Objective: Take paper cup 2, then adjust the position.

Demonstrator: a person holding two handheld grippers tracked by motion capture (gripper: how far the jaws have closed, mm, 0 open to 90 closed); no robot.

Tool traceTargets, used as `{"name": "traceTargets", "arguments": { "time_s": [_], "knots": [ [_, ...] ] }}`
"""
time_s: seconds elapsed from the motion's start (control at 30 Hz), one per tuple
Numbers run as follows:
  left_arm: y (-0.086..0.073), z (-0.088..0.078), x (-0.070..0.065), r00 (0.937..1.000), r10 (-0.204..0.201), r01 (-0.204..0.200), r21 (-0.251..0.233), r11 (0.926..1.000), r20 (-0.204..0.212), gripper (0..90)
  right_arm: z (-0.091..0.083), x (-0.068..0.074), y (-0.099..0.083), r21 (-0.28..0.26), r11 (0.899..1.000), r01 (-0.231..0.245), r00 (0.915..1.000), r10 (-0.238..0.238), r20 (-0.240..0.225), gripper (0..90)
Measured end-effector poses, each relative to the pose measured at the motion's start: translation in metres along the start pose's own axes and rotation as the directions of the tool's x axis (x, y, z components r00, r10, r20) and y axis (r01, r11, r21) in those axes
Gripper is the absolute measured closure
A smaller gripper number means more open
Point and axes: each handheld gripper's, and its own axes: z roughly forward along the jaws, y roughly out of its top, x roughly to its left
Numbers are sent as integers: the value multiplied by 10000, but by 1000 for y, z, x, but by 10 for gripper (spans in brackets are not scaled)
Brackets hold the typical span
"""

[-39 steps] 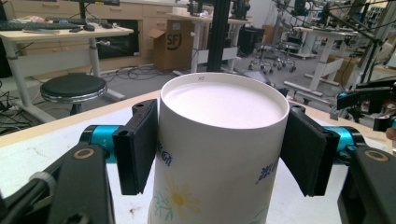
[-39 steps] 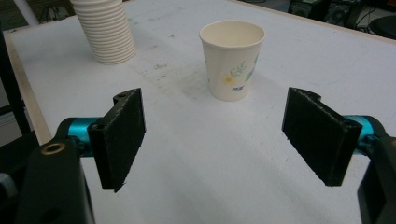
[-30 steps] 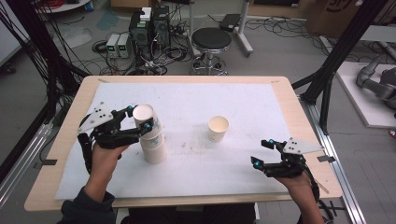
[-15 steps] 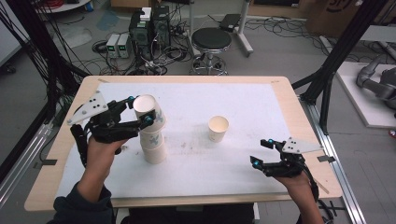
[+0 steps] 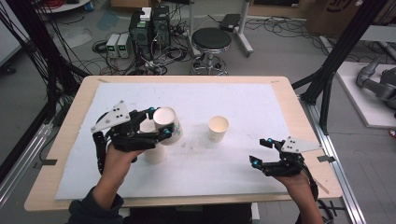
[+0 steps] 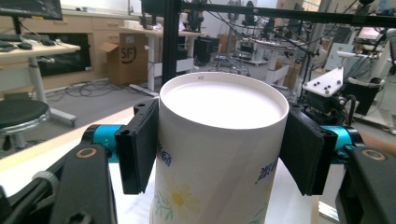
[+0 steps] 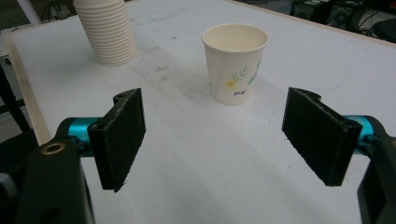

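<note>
The left gripper was clamped on a paper cup, jaws pressed flat vs. both sides just under the rim, cup held tilted above the cup stack near the tabletop's left-middle. Main risk, as I judged it: thin paper wall w/ a hard squeeze could buckle or go oval, & the cup could slip or pop out if the grip eased mid-air. The tilt also meant that setting it down carelessly might land it on its edge & roll it. Whether a second cup clung inside or under it couldn't be told; if so, it might drop off onto the stack & knock it. The right gripper sat w/ jaws wide apart, holding nothing, near the tabletop's front-right corner, pointed at a single cup standing upright around the middle. That cup stood well apart from the stack, w/ bare white mat between, so nothing blocked a path across. Beyond the far edge: a black stool, electronics boxes & loose cables on the floor, none near enough to interfere.
</note>
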Motion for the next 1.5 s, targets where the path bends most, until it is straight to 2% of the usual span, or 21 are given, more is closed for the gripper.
{"name": "traceTargets", "arguments": {
  "time_s": [0.2,0.47,0.6,0.73,0.9,1.13,1.23,1.5],
  "knots": [
    [-8,10,-6,9996,-34,30,159,9999,274,341,-1,0,2,-162,9999,-42,10000,41,-66,220],
    [-17,23,-12,9968,-67,39,355,9994,800,341,1,5,8,-290,9995,-81,9986,66,-517,219],
    [-23,27,-17,9936,-67,21,408,9992,1131,341,7,9,13,-461,9989,1,9954,-45,-956,208],
    [-30,31,-24,9891,-96,17,540,9985,1466,341,16,17,16,-386,9992,75,9909,-126,-1342,198],
    [-36,36,-27,9851,-126,9,681,9977,1717,341,27,26,22,-369,9987,342,9783,-410,-2031,198],
    [-42,42,-27,9794,-229,58,853,9963,2007,341,38,35,32,-562,9970,531,9667,-654,-2475,199],
    [-47,44,-28,9768,-287,99,892,9960,2123,341,43,40,36,-596,9963,620,9585,-761,-2749,199],
    [-52,49,-31,9676,-333,119,865,9962,2504,344,59,54,43,-565,9945,879,9290,-1023,-3556,199]
  ]
}}
